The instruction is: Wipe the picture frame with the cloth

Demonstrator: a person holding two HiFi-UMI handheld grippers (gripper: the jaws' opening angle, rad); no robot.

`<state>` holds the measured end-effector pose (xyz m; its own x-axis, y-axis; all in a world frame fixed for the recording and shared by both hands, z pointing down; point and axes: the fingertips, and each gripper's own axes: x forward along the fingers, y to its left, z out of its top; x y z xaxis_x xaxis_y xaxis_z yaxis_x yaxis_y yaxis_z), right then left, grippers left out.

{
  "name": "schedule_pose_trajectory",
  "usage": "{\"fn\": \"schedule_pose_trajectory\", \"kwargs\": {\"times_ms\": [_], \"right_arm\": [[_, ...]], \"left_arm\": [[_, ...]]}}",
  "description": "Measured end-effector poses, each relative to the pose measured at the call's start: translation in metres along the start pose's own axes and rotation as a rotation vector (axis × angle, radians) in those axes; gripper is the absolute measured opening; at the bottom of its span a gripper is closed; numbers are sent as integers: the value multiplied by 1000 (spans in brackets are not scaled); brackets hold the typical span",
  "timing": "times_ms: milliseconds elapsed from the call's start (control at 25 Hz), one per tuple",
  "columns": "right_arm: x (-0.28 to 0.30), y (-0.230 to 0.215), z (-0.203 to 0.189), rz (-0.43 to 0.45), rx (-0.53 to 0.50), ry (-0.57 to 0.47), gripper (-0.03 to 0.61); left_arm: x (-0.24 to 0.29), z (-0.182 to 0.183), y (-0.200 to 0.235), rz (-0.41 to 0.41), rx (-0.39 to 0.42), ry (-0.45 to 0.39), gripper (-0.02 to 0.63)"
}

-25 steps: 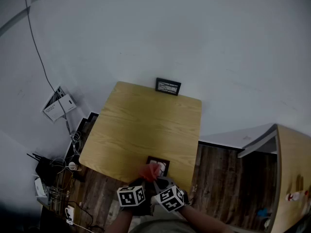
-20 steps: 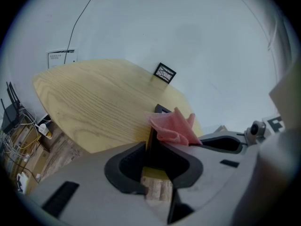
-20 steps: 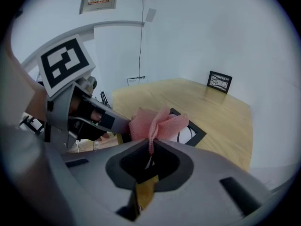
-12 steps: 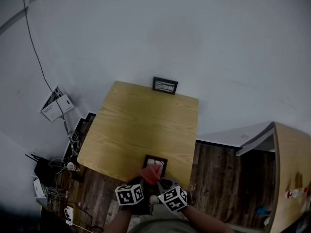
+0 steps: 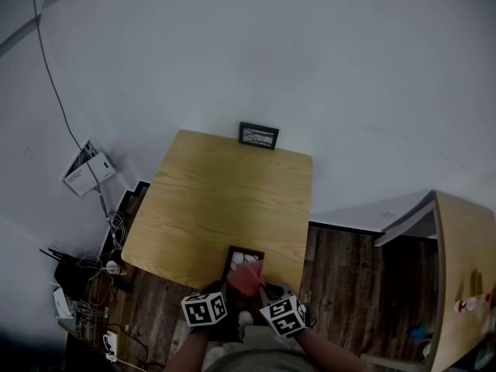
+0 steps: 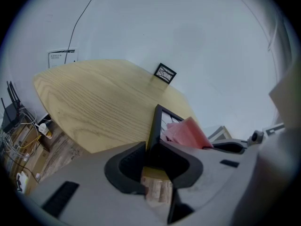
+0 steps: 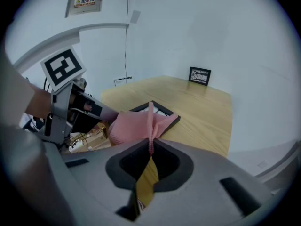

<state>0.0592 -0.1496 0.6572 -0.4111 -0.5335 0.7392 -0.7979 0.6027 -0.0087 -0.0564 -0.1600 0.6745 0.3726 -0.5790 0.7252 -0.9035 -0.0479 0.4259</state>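
The right gripper [image 5: 262, 288], its jaws pinched on the pink cloth [image 5: 247, 277], has slid to the right along the near side of the picture frame [image 5: 242, 255], and its marker cube [image 5: 283, 316] now sits further right than a second ago. The cloth then lay over the frame's near left corner, and it now covers the frame's near middle and right part. In the head view, the table [image 5: 225, 192] and everything on it have drifted slightly up and to the left.
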Motion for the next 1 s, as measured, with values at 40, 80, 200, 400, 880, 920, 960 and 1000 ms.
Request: {"fn": "schedule_pose_trajectory", "kwargs": {"times_ms": [40, 80, 200, 400, 880, 920, 960, 1000], "right_arm": [[-1, -3, -2, -8, 13, 1, 9], [-2, -6, -4, -16, 28, 2, 9], [-5, -13, -9, -37, 55, 5, 9], [-11, -12, -12, -45, 64, 1, 9], [-42, 8, 16, -72, 106, -129, 9], [-47, 11, 20, -71, 115, -140, 9], [-52, 13, 23, -73, 122, -151, 9], [-57, 14, 25, -78, 126, -160, 9]], "left_arm": [[0, 0, 0, 1, 1, 0, 81], [0, 0, 0, 1, 2, -1, 81], [0, 1, 0, -2, 5, -5, 80], [3, -2, -1, -20, 8, -2, 81], [-26, 4, -1, -108, 25, -93, 104], [-32, 3, 0, -107, 17, -100, 103], [-38, 3, 0, -105, 12, -108, 103], [-43, 2, 0, -107, 10, -115, 103]]}}
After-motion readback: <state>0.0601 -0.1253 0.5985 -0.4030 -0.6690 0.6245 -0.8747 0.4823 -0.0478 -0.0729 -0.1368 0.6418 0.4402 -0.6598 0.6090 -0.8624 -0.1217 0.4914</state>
